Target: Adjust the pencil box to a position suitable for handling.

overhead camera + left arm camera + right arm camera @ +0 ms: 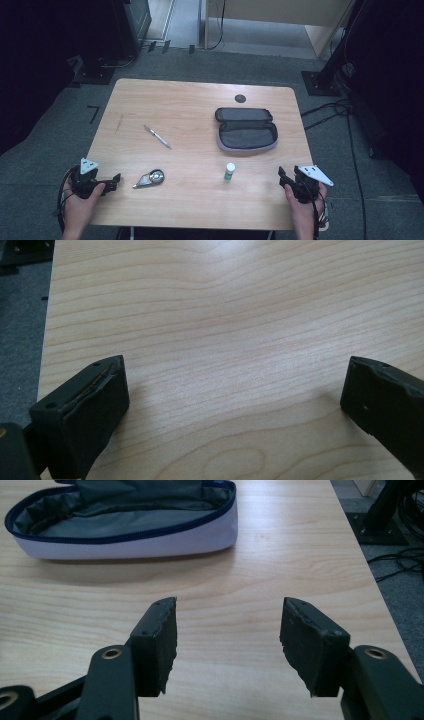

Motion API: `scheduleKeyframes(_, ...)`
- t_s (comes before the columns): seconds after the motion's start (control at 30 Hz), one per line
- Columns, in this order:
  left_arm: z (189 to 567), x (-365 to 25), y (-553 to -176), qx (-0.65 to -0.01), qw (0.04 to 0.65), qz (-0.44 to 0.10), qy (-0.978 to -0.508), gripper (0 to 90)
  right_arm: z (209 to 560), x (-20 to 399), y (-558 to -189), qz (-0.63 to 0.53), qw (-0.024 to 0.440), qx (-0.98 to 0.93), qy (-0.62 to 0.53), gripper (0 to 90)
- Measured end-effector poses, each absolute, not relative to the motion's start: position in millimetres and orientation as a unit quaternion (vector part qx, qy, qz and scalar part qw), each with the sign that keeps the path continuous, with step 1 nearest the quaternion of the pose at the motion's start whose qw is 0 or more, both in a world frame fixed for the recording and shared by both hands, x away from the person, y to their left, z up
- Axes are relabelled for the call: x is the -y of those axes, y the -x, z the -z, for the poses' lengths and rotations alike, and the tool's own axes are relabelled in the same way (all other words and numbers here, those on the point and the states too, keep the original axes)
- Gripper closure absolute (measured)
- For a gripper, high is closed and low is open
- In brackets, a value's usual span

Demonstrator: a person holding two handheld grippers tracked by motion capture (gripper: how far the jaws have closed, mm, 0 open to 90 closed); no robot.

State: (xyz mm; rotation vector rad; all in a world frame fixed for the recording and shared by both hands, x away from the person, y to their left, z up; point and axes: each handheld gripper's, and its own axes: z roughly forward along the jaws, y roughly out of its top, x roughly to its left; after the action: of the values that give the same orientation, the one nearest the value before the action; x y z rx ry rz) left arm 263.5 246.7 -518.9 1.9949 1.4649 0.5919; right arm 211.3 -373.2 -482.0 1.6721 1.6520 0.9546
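Mostly bare wooden table (200, 107), grey carpet (45, 150)

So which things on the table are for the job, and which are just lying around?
For the job, probably:
open pencil case
pen
small white bottle
tape measure
left gripper and right gripper, both open and holding nothing

Just lying about:
black disc on the table
cables on the floor

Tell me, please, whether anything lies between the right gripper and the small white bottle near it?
Nothing visible does. The right gripper sits at the table's near right, jaws open and empty, and only bare wood separates it from the bottle, standing upright to its left.
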Motion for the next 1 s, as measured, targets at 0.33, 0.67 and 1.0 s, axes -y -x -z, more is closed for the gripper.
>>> scheduleKeyframes(0.33, 518.8, -246.5, -263.9, -0.55, 0.294, -0.222, -0.75, 0.0, 472.9, 368.3, -229.7, -0.372, 0.279, -0.635, -0.617, 44.1)
scheduleKeyframes(0.67, 518.8, -246.5, -263.9, -0.55, 0.294, -0.222, -0.75, 0.0, 469.0, 368.0, -248.4, -0.374, 0.275, -0.637, -0.616, 50.0)
scheduleKeyframes(1.0, 518.9, -246.4, -263.4, -0.552, 0.294, -0.223, -0.748, 0.0, 460.5, 363.1, -281.1, -0.39, 0.289, -0.629, -0.607, 55.4)
